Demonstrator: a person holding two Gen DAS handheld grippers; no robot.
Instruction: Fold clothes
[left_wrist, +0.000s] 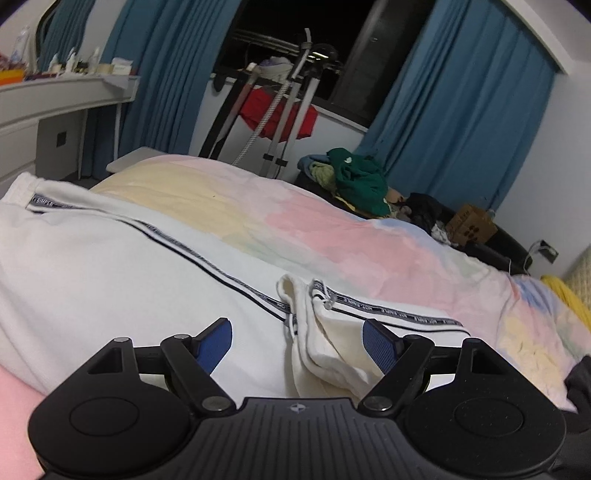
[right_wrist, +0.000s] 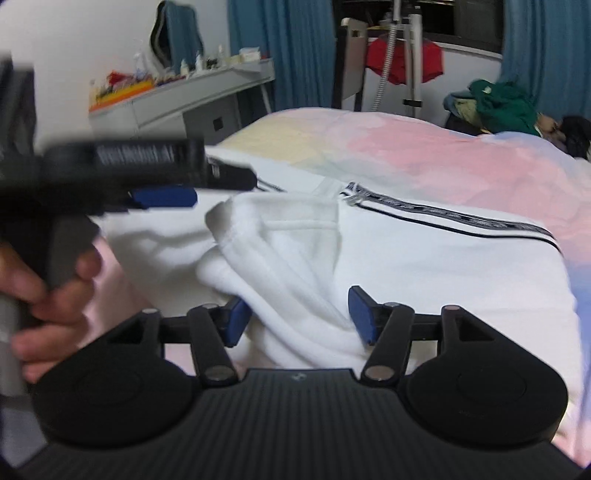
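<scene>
On the pastel bed (left_wrist: 369, 236), the white trousers (right_wrist: 424, 266) run nine-to-three, their bunched waistband (right_wrist: 280, 266) at twelve, loose between my right tool's (right_wrist: 301, 315) spread pads, nearer than my open left tool (left_wrist: 297, 341).

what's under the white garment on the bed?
The white garment lies on a pastel patchwork bedcover, visible beyond it and along its near edge. What lies directly beneath the cloth is covered, so nothing else can be confirmed.

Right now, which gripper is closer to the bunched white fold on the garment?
Right. The right gripper has the bunched white fold between its open fingers; the left gripper hovers just beside its upper edge, also open, not touching.
</scene>
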